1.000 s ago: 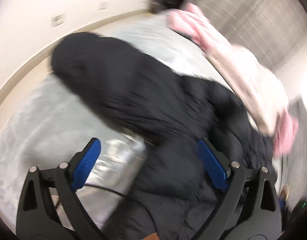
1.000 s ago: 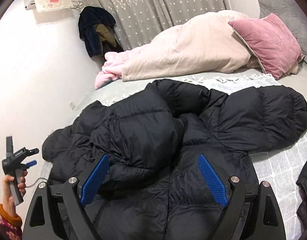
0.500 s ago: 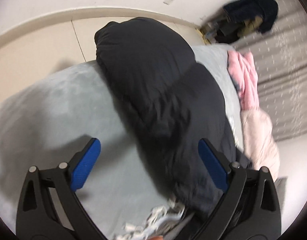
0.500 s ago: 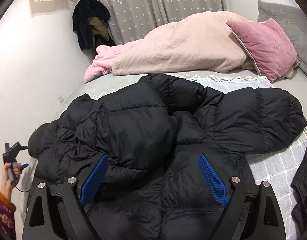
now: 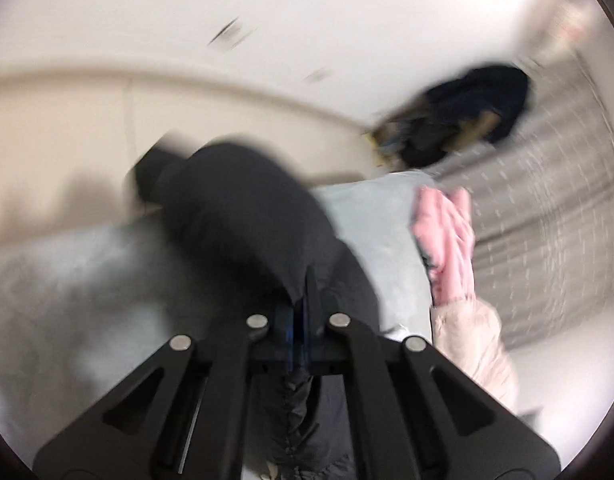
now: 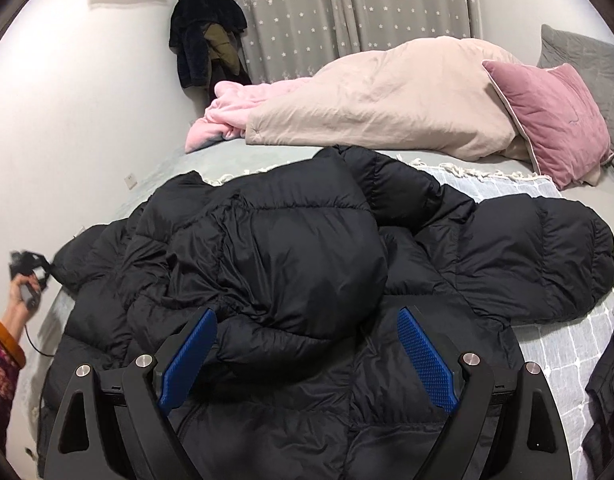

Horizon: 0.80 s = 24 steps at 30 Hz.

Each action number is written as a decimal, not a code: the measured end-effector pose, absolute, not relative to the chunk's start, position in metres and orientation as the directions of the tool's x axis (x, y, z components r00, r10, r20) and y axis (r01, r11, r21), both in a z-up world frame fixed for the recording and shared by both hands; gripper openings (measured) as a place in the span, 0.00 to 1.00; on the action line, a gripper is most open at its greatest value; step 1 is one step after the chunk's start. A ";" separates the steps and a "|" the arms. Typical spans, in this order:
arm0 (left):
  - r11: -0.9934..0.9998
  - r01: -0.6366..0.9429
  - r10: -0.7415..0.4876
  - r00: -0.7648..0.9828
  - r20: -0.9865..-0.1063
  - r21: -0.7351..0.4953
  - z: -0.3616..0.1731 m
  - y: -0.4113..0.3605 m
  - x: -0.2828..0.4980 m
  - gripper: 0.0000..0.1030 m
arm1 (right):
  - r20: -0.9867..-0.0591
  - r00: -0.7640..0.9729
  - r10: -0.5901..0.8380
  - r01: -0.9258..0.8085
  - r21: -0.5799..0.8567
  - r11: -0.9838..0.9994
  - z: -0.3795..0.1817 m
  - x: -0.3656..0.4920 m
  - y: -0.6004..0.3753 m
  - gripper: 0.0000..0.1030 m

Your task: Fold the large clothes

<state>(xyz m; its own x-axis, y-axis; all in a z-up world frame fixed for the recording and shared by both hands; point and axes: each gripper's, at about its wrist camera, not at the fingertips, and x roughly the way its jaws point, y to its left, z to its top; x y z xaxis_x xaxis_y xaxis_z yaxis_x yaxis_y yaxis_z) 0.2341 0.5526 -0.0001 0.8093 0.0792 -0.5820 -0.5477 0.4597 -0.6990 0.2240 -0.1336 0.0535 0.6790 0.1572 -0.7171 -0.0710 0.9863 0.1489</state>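
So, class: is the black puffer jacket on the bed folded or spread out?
Mostly spread, not folded: the black puffer jacket sprawls across the bed, one sleeve stretched sideways, hood bunched on top.

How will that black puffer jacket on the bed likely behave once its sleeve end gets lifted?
The black puffer jacket will probably flop and drape: it already lies in soft, uneven folds. Its puffed quilted sections suggest it is light for its bulk and may spring back after folding. The smooth, slightly shiny shell could slip; the left gripper is shut on only a thin pinch of sleeve.
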 end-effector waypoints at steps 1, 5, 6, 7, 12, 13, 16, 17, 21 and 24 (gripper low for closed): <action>0.523 -0.517 0.091 0.825 -0.558 -0.678 0.022 0.538 0.235 0.03 | -0.725 0.670 0.159 -0.061 0.160 0.985 0.052 0.225 -0.136 0.90; 0.696 -0.353 0.057 0.895 -0.442 -0.625 0.100 0.472 0.233 0.03 | -0.728 0.664 0.170 -0.047 0.186 0.981 0.051 0.223 -0.145 0.90; 0.732 -0.303 0.032 0.910 -0.414 -0.611 0.118 0.452 0.231 0.03 | -0.726 0.667 0.165 -0.042 0.185 0.982 0.053 0.222 -0.147 0.90; 0.768 -0.251 0.002 0.921 -0.390 -0.589 0.135 0.429 0.229 0.03 | -0.725 0.669 0.163 -0.040 0.184 0.982 0.054 0.221 -0.148 0.90; 0.896 -0.021 -0.157 0.920 -0.360 -0.444 0.180 0.305 0.219 0.03 | -0.712 0.678 0.181 -0.041 0.209 0.977 0.061 0.214 -0.155 0.90; 0.907 0.011 -0.181 0.913 -0.366 -0.421 0.181 0.285 0.217 0.03 | -0.711 0.678 0.185 -0.041 0.215 0.976 0.061 0.213 -0.156 0.90; 0.913 0.163 -0.317 0.859 -0.401 -0.373 0.168 0.214 0.211 0.03 | -0.713 0.674 0.195 -0.045 0.224 0.974 0.062 0.210 -0.157 0.90; 0.907 0.229 -0.380 0.807 -0.451 -0.354 0.156 0.188 0.213 0.04 | -0.712 0.673 0.200 -0.048 0.228 0.973 0.062 0.210 -0.157 0.90; 0.884 0.400 -0.447 0.578 -0.683 -0.240 0.094 0.106 0.211 0.12 | -0.715 0.671 0.198 -0.034 0.237 0.971 0.060 0.209 -0.160 0.90; 0.879 0.447 -0.414 0.547 -0.728 -0.164 0.072 0.091 0.196 0.34 | -0.712 0.674 0.196 -0.028 0.241 0.970 0.061 0.208 -0.162 0.90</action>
